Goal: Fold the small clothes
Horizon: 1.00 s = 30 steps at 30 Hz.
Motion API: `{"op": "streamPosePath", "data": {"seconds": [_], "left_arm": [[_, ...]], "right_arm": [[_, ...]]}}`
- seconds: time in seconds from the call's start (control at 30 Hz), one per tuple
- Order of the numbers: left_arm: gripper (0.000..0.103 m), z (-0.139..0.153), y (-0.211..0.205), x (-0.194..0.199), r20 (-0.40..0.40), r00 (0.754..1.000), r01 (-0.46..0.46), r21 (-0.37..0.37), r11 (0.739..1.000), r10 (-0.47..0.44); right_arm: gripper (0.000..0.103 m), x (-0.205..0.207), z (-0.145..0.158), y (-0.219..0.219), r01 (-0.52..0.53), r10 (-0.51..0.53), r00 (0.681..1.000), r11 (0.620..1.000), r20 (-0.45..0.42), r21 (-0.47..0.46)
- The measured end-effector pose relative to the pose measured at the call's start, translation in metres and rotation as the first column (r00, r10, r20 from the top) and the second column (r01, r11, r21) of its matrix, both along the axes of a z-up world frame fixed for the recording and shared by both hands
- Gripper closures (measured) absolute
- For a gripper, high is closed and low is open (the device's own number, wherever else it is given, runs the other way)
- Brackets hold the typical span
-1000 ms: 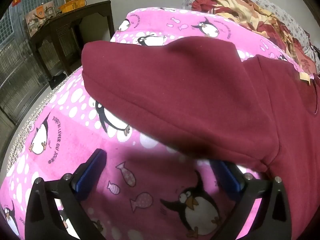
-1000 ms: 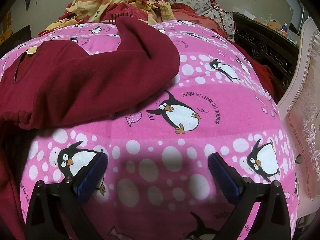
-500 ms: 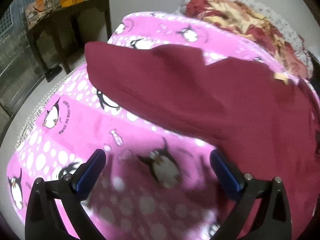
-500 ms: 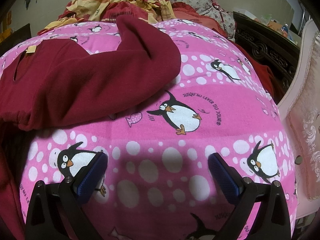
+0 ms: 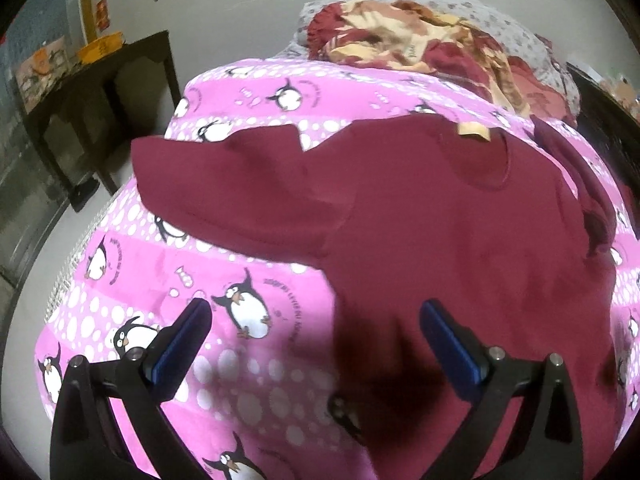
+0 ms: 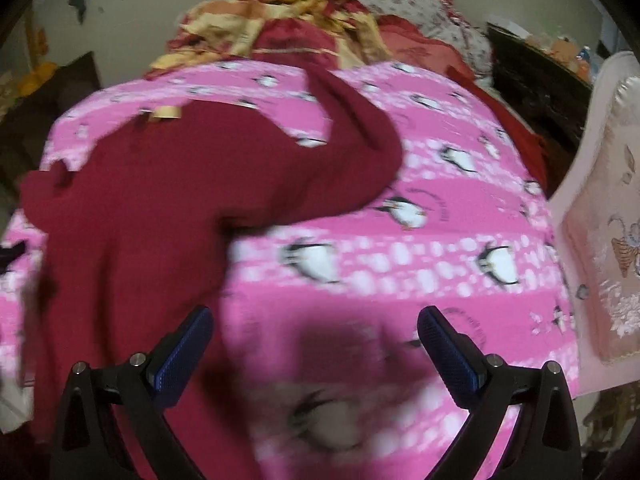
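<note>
A maroon long-sleeved sweatshirt (image 5: 440,216) lies spread on a pink penguin-print bedsheet (image 5: 132,292), neck with a tan label (image 5: 474,131) at the far side. Its left sleeve (image 5: 224,184) stretches left; in the right wrist view the other sleeve (image 6: 352,136) bends up to the right of the body (image 6: 160,208). My left gripper (image 5: 316,328) is open and empty above the garment's lower left edge. My right gripper (image 6: 314,338) is open and empty above the sheet by the lower right edge. The right wrist view is blurred.
A crumpled red and yellow floral blanket (image 5: 432,44) and a grey patterned pillow (image 5: 500,24) sit at the bed's head. A dark wooden table (image 5: 100,80) stands left of the bed. A pale pink embroidered cushion (image 6: 604,208) and dark furniture (image 6: 536,88) are on the right.
Both grippers have pulled back and risen, so more of the sweatshirt and bed show. Both stay open and empty. The sweatshirt lies as before.
</note>
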<state>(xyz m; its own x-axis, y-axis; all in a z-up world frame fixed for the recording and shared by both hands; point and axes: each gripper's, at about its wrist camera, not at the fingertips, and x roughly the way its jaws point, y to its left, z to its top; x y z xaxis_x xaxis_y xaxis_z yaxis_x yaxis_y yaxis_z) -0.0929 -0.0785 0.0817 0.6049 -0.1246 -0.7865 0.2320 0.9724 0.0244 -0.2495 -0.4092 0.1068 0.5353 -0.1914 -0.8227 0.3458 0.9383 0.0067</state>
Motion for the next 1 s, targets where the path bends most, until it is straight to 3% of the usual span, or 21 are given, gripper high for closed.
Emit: {"op": "streamPosePath", "data": {"seconds": [0.2,0.37,0.6,1.0], "left_arm": [[0.000,0.004,-0.006,-0.008,0.008,1.000,0.017,-0.003,1.000,-0.017],[0.000,0.005,-0.011,-0.010,0.004,1.000,0.028,0.007,1.000,-0.028],[0.000,0.010,-0.013,-0.009,0.016,0.999,0.034,0.002,0.999,-0.034],[0.000,0.008,-0.021,-0.003,0.000,0.999,0.050,-0.002,0.999,-0.050]], "right_arm": [[0.000,0.016,0.017,0.053,-0.115,0.111,0.993,0.989,0.039,0.094],[0.000,0.036,0.023,0.081,-0.140,0.137,0.989,0.989,0.062,0.044],[0.000,0.068,0.018,0.084,-0.124,0.119,0.988,0.991,0.097,0.051],[0.000,0.086,0.009,0.091,-0.115,0.115,0.991,0.993,0.069,0.003]]}}
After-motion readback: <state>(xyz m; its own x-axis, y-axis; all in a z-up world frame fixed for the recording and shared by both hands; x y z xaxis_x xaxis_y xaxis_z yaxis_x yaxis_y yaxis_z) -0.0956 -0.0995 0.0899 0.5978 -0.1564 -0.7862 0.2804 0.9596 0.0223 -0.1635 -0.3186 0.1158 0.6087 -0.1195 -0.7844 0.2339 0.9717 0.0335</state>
